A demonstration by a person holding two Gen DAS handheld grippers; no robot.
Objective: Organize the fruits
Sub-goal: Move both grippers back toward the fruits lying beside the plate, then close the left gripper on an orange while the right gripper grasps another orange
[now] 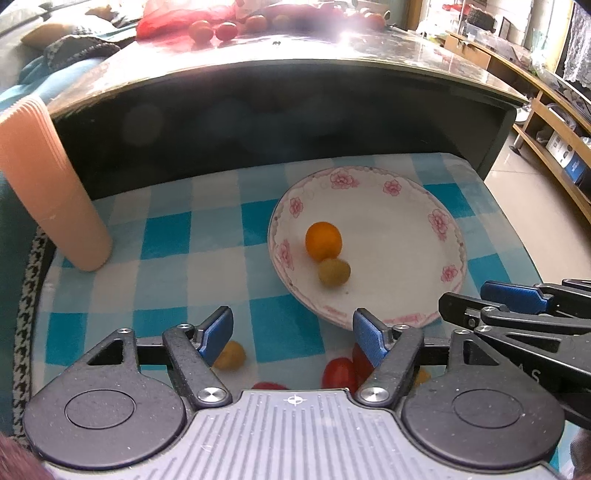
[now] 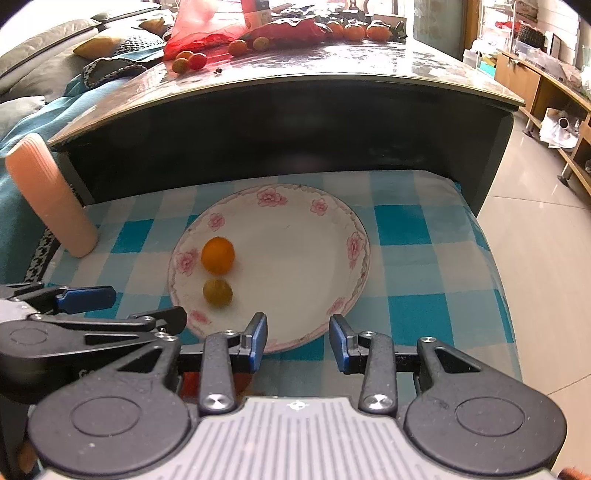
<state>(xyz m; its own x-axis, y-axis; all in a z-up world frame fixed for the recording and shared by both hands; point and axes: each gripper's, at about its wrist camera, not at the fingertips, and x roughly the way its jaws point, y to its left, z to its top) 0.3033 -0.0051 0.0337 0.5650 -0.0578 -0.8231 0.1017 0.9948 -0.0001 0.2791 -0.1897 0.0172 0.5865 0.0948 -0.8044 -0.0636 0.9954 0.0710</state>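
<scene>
Blue-padded fingers (image 1: 218, 334) of the left gripper (image 1: 293, 334) stood wide apart and held nothing, poised over a blue-and-white checked cloth (image 1: 162, 236). Loose fruit lay on the cloth just under them: a yellow fruit (image 1: 231, 355) beside the left finger and red tomatoes (image 1: 340, 373) against the right one. Ahead of the right finger sat a white plate (image 1: 406, 236) with pink flowers on its rim, its near edge close to that fingertip. On the plate an orange (image 1: 323, 240) touched a smaller greenish-yellow fruit (image 1: 334, 272) lying on its near side.

From the other view, the right gripper (image 2: 298, 341) was open more narrowly, also empty, its two tips hanging over the plate's near rim; both plated fruits lay ahead and to the left of its left finger. Beyond that finger, the other gripper reached in from the left edge.

Well off to the left of both grippers, a peach ribbed cup (image 1: 51, 192) stood on the cloth. Beyond the plate rose a dark table (image 1: 280, 122), its top strewn with more tomatoes (image 1: 214, 30) and a red bag (image 2: 207, 26).
</scene>
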